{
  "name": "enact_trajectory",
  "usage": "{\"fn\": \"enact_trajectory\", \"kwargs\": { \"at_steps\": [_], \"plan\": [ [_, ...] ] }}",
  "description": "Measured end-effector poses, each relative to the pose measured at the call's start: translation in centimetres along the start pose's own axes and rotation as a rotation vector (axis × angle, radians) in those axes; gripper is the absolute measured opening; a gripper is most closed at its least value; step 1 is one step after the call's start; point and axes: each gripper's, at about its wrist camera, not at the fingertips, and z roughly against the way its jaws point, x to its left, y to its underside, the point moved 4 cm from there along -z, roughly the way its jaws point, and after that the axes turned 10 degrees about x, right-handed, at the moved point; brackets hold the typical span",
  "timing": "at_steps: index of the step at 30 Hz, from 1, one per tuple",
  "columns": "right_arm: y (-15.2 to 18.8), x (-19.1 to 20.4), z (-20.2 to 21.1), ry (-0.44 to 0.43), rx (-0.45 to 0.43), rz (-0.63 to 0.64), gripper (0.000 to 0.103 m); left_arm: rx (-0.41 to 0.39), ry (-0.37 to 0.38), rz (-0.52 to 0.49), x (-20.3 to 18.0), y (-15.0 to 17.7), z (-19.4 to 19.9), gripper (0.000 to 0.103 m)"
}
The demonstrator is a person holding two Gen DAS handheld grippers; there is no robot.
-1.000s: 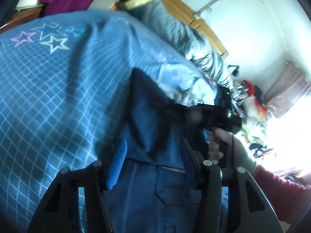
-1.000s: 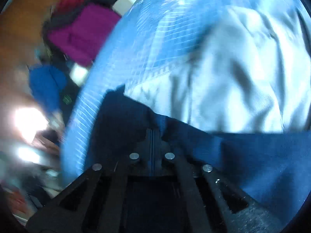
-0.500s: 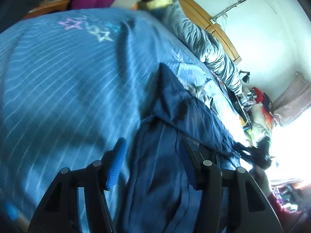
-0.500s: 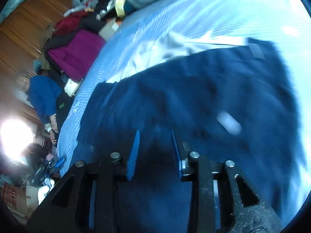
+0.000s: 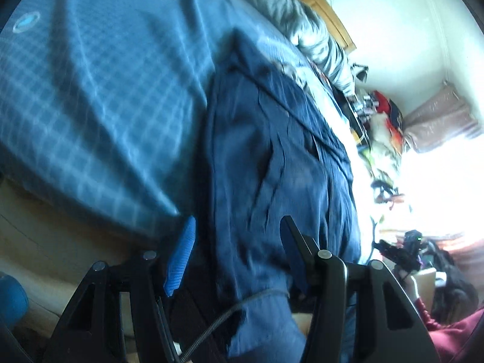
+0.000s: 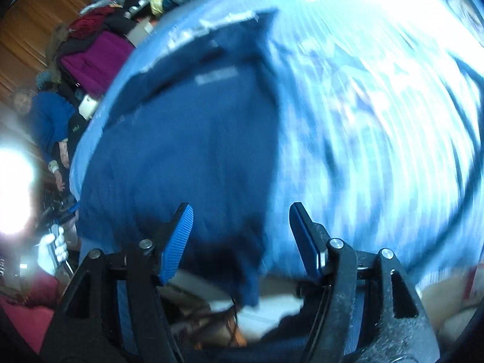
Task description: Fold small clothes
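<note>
Now the navy garment (image 5: 272, 163) lies spread on the blue checked bedcover (image 5: 90, 96), its end hanging over the edge. The left gripper (image 5: 236, 236) and right gripper (image 6: 239, 227) are released, probably so the cloth settles flat.

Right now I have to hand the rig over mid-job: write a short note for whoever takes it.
Left tongs: open, holding nothing, over the near edge of the dark blue garment.
Right tongs: open, holding nothing, over the same garment's near edge.
The garment lies spread on the blue checked bedspread, its near end hanging over the bed's edge, creased along its length.
Done: garment laid out; whether a first fold is made is unclear.
Left: probably smooth it, then fold it and set it aside.
</note>
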Motion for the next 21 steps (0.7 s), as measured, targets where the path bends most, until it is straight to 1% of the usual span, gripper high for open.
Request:
{"fn": "enact_trajectory", "kwargs": {
  "at_steps": [1,3,6,8,9,11,13,15,16,17,18,19,21],
  "plan": [
    [0.9,-0.4,-0.3,0.005,0.019,-0.005,0.066,0.015,0.007,0.002,0.0,0.4,-0.2,0.058],
    [2.6,-1.2,-1.4,-0.016,0.07,-0.03,0.066,0.039,0.019,0.007,-0.3,0.9,-0.5,0.058],
    [4.6,-1.4,-2.7,-0.014,0.107,-0.026,0.066,0.056,0.08,0.02,-0.6,1.3,0.1,0.058],
    [5.1,-1.2,-3.2,-0.029,0.115,-0.006,0.066,0.034,0.141,0.039,-1.1,1.5,1.6,0.058],
    [5.3,-1.2,-3.4,-0.038,0.12,-0.001,0.066,0.027,0.18,0.03,-2.0,1.7,2.6,0.058],
    [5.4,-1.5,-3.5,-0.042,0.128,0.004,0.066,0.001,0.287,-0.034,-4.7,2.4,5.3,0.058],
    [5.3,-2.2,-3.5,-0.043,0.124,0.001,0.066,-0.064,0.376,-0.1,-7.2,3.1,9.2,0.058],
    [4.9,-2.8,-3.3,-0.052,0.111,-0.009,0.066,-0.141,0.433,-0.134,-8.5,3.6,12.7,0.066],
    [5.0,-3.1,-3.2,-0.055,0.104,-0.007,0.066,-0.184,0.432,-0.139,-8.7,3.9,14.5,0.069],
    [4.8,-3.2,-3.1,-0.059,0.1,-0.004,0.066,-0.202,0.396,-0.136,-8.6,4.0,15.4,0.073],
    [4.7,-3.3,-3.1,-0.063,0.099,0.001,0.066,-0.196,0.325,-0.131,-8.3,4.2,15.6,0.074],
    [4.8,-3.4,-3.1,-0.066,0.101,0.007,0.066,-0.172,0.251,-0.124,-7.8,4.4,15.3,0.074],
    [4.7,-3.5,-3.2,-0.067,0.107,0.016,0.066,-0.075,0.083,-0.096,-6.3,5.0,12.8,0.074]
  ]
}}
